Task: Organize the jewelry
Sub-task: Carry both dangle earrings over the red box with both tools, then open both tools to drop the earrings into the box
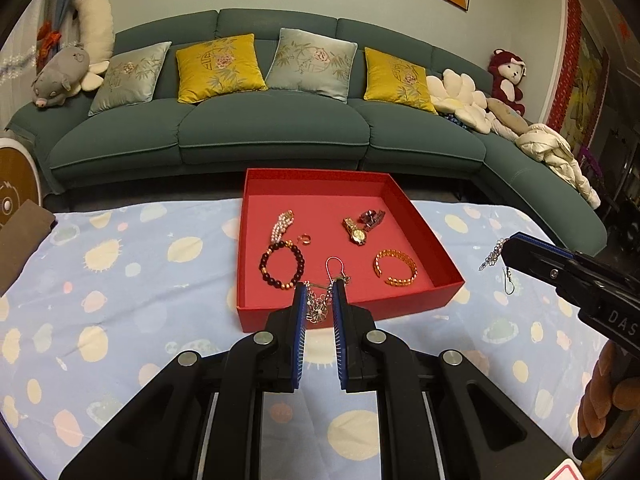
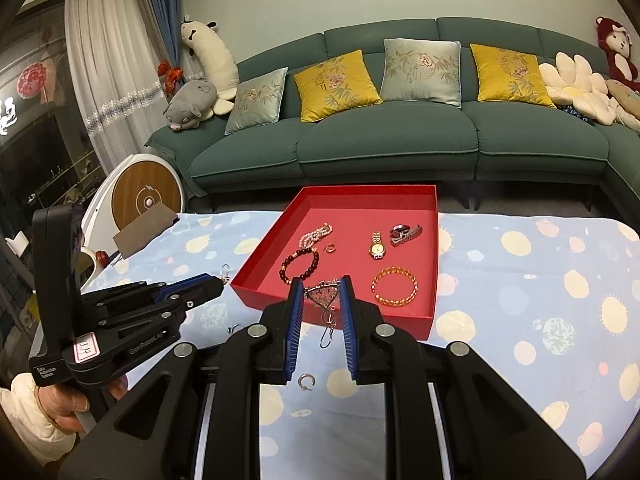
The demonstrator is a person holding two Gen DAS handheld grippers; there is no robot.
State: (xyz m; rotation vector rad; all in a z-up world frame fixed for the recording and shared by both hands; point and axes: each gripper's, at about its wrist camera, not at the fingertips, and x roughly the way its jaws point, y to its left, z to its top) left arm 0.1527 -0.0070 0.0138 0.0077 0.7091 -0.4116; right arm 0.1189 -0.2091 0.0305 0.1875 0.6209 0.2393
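An open red box (image 1: pixel 408 304) (image 2: pixel 408 326) stands on the spotted blue cloth. It holds a pearl bracelet (image 1: pixel 282 226), a ring (image 1: pixel 305 239), a dark bead bracelet (image 1: pixel 281 266), a gold watch (image 1: pixel 355 232) and an orange bangle (image 1: pixel 396 268). My left gripper (image 1: pixel 320 294) (image 2: pixel 214 284) is shut on a silver hook earring (image 1: pixel 320 306), just before the box's near wall. My right gripper (image 2: pixel 322 286) (image 1: pixel 510 246) is shut on a mesh earring (image 2: pixel 324 298) (image 1: pixel 494 258), whose hook dangles below.
A small hoop earring (image 2: pixel 306 382) and another small silver piece (image 2: pixel 236 328) lie on the cloth (image 2: pixel 520 320) near me. A person's hand (image 2: pixel 60 412) grips the left handle. A teal sofa (image 1: pixel 272 136) stands behind the table, and a brown pad (image 2: pixel 144 228) lies at its left edge.
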